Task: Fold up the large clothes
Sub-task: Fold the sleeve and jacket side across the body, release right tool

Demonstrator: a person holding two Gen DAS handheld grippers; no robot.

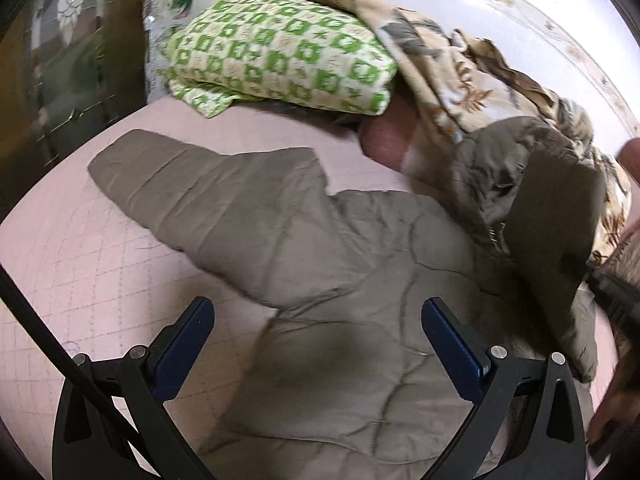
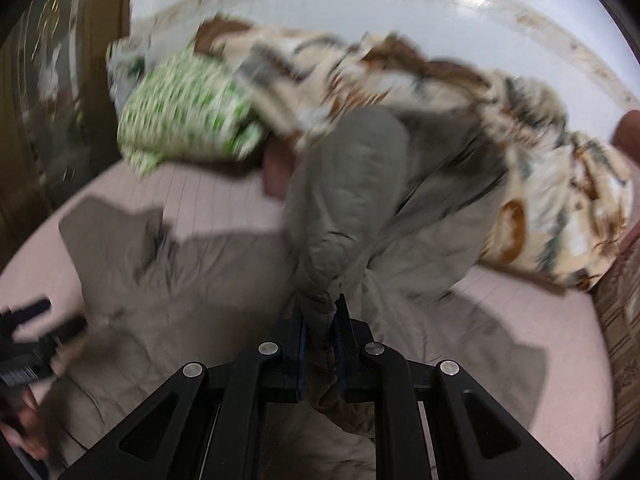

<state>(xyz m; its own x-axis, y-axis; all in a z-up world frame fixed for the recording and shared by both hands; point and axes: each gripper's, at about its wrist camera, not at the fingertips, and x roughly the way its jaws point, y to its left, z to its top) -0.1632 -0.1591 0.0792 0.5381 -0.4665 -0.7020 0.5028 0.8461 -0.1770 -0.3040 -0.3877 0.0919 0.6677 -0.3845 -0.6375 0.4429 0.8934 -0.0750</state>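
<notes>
Folding the grey-brown quilted jacket: one sleeve is being carried over the body.

The right gripper (image 2: 320, 320) is closed tightly on the end of a sleeve (image 2: 352, 184) of the quilted jacket (image 1: 340, 272), which lies on the pink bed sheet (image 1: 80, 272), in front of the green-patterned folded blanket (image 1: 280, 52). The left gripper (image 1: 318, 328) has its jaws wide apart and holds nothing, above the jacket's body. The other sleeve (image 1: 192, 188) lies spread toward the blanket. In my judgement, the next move is to lay the held sleeve flat across the body, then let go.
</notes>
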